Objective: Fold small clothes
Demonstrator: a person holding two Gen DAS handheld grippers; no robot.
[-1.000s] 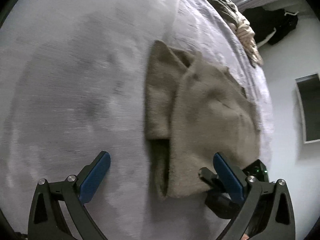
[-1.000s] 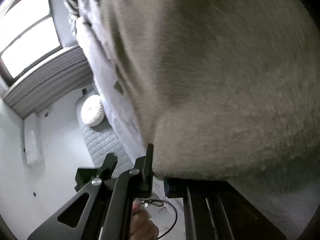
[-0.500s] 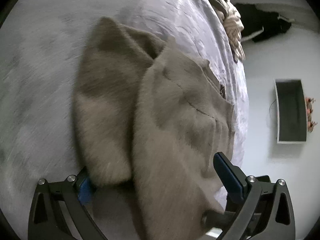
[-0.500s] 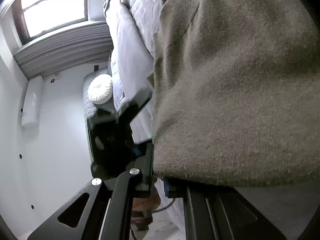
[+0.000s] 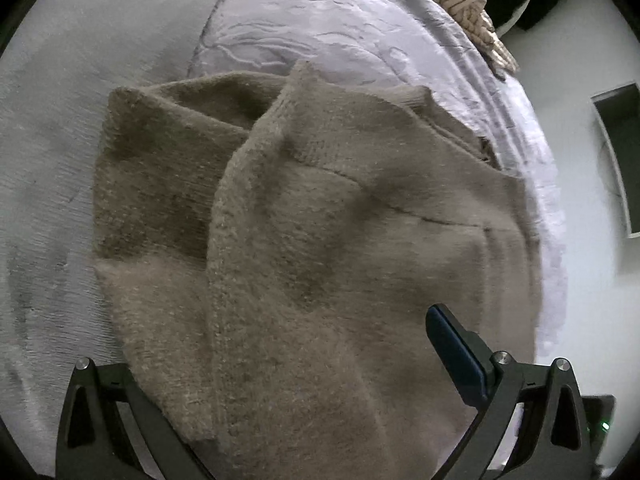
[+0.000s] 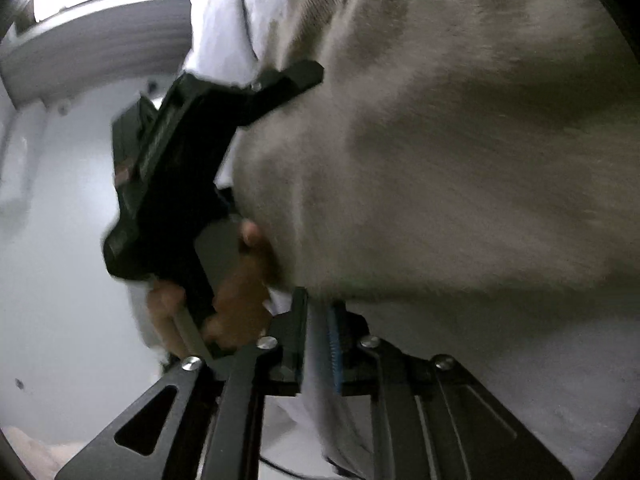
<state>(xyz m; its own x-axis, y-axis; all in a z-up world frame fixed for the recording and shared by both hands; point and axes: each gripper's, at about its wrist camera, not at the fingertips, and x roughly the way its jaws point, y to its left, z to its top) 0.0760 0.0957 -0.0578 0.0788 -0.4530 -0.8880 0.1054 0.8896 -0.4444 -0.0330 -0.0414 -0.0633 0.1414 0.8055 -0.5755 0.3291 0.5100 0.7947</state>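
Taupe knit sweater [image 5: 340, 240] on pale grey-lilac bedspread [image 5: 340, 20]; blue-padded black tongs [image 5: 280, 380].

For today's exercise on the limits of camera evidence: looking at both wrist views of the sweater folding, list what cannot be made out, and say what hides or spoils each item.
- Left wrist view: one finger of the left gripper is buried under the sweater.
- Same view: the sweater's near hem is cut off by the bottom edge.
- Right wrist view: the sweater is motion-blurred; its folds are unreadable.
- Right wrist view: the right gripper pinches the cloth, but which edge is unclear.

black hand-held gripper [image 5: 280, 364], blue pads [image 5: 456, 350], silver screws [image 5: 500, 357]
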